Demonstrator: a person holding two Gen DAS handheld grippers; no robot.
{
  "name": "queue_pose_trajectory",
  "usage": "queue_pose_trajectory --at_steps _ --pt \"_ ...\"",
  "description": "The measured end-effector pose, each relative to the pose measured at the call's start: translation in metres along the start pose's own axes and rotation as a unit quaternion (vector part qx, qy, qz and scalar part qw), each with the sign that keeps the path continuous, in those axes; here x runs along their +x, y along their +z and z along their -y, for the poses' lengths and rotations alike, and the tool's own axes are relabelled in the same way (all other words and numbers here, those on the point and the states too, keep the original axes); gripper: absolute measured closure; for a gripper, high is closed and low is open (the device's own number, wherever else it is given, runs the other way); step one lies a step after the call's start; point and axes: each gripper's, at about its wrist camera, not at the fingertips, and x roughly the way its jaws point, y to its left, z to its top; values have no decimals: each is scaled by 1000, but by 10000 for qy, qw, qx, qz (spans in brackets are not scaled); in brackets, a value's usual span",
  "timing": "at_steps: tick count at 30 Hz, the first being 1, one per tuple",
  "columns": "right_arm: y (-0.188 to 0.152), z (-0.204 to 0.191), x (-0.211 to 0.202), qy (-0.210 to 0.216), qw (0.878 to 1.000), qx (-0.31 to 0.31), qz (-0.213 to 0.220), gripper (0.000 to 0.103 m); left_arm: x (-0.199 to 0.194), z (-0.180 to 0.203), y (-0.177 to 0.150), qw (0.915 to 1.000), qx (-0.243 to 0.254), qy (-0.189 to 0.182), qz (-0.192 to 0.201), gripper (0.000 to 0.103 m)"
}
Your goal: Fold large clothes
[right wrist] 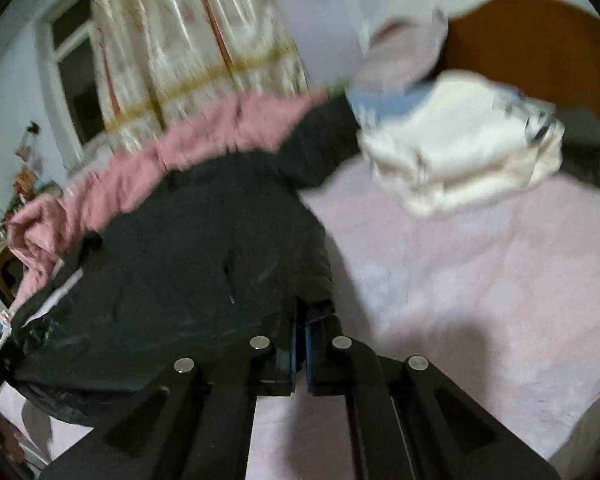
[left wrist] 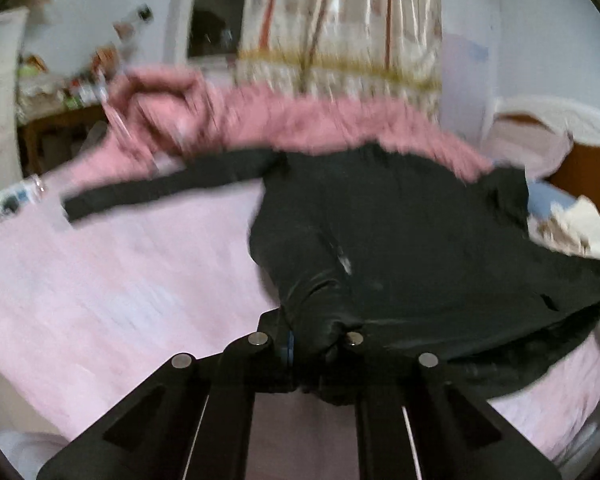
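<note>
A large black long-sleeved garment (left wrist: pixel 400 220) lies spread on the pale pink bed sheet (left wrist: pixel 120 280). One sleeve (left wrist: pixel 160 188) stretches out to the left. My left gripper (left wrist: pixel 312 344) is shut on the garment's near hem, with cloth bunched between the fingers. In the right wrist view the same black garment (right wrist: pixel 188 248) fills the left half, and my right gripper (right wrist: pixel 302 340) is shut on its near right edge. Both views are motion-blurred.
A darker pink blanket (left wrist: pixel 300 120) is bunched along the bed's far side. A folded white pile (right wrist: pixel 460 140) lies on the sheet (right wrist: pixel 480 280) to the right, near an orange headboard (right wrist: pixel 532 40). A curtain (left wrist: pixel 340 20) and window stand behind; a cluttered table (left wrist: pixel 60 92) is at left.
</note>
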Motion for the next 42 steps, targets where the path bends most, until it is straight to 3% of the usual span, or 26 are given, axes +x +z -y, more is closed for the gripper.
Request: queue_pose_trajectory --at_steps 4,7,12,17,20,22,23,26,27,28,30,34,38,42 --pt "0 -19 -40 -17 10000 43 15 100 -25 -18 26 9994 -319 137 -70 95" --pt "24 -33 -34 71 9997 77 -243 100 -9 -20 50 9978 -349 377 -426 95" --pt "81 -62 55 -256 9978 -36 -611 100 78 4 85 9918 158 830 -955 94" --pt "81 -74 153 -655 9923 -157 -1038 100 168 11 71 9812 353 1045 -1584 91" --pt "70 -64 178 -631 9923 -41 -1064 100 196 7 59 9805 338 1030 -1638 80" --pt "66 -63 184 -641 9930 -83 -987 99 204 4 51 9802 350 1177 -1550 58" --pt "67 -65 184 -617 9941 -200 -864 98 204 3 50 9799 306 1298 -1485 53" --pt "69 -76 173 -645 9952 -605 -429 85 185 4 61 9823 328 1522 -1040 36" --pt "70 -77 165 -706 9951 -645 -253 73 175 5 66 9832 387 1616 -752 24" --pt "72 -77 158 -802 9946 -645 -113 47 164 5 71 9837 423 1676 -491 14" --pt "78 -74 139 -1151 9914 -508 371 16 144 3 79 9873 362 1546 -77 8" --pt "85 -73 111 -1157 9894 -374 793 16 115 6 83 9947 372 912 297 5" --pt "80 -93 95 -64 9964 -706 462 16 121 31 75 9946 887 525 -126 3" --pt "55 -133 111 1217 9853 -1092 -497 16 133 57 61 9919 919 -630 -605 3"
